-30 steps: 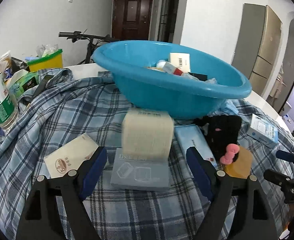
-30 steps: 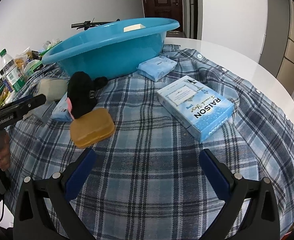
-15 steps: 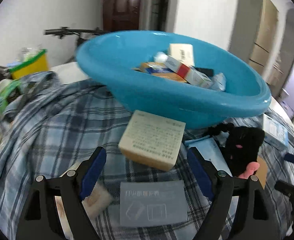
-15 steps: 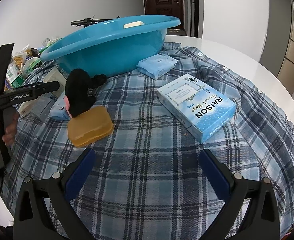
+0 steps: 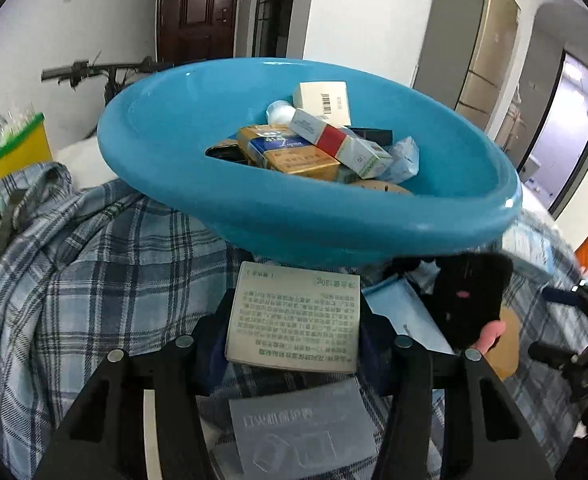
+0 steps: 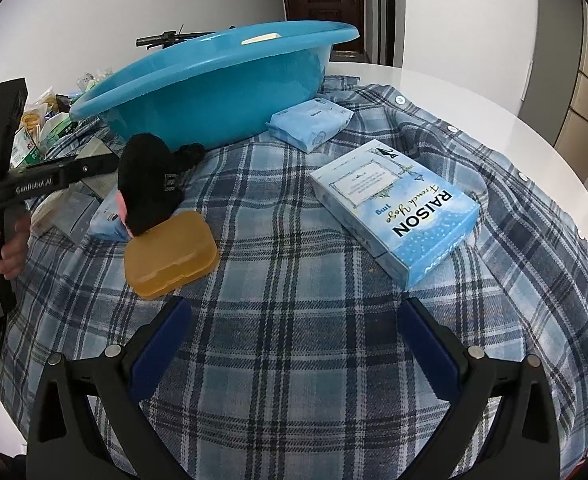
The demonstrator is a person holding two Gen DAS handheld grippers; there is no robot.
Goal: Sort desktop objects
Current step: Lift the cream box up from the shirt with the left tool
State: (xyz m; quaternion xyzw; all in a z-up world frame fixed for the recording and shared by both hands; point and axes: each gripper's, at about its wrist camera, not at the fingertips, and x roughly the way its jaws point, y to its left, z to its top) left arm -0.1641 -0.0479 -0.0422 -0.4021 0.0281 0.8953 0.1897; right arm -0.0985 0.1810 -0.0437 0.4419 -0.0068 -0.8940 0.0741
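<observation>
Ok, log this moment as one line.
left hand-held gripper: jaws closing on beige printed box | blue basin: just beyond, part-filled | right hand-held gripper: open, empty, over plaid cloth

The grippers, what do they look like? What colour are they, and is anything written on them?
Both are black plastic tools. The right gripper has two chunky black arms with round silver bolts and dark blue pads inside its fingers. The left gripper is built the same way. From the side, the left one shows white lettering "GenRobot.AI" on its long black bar.
</observation>
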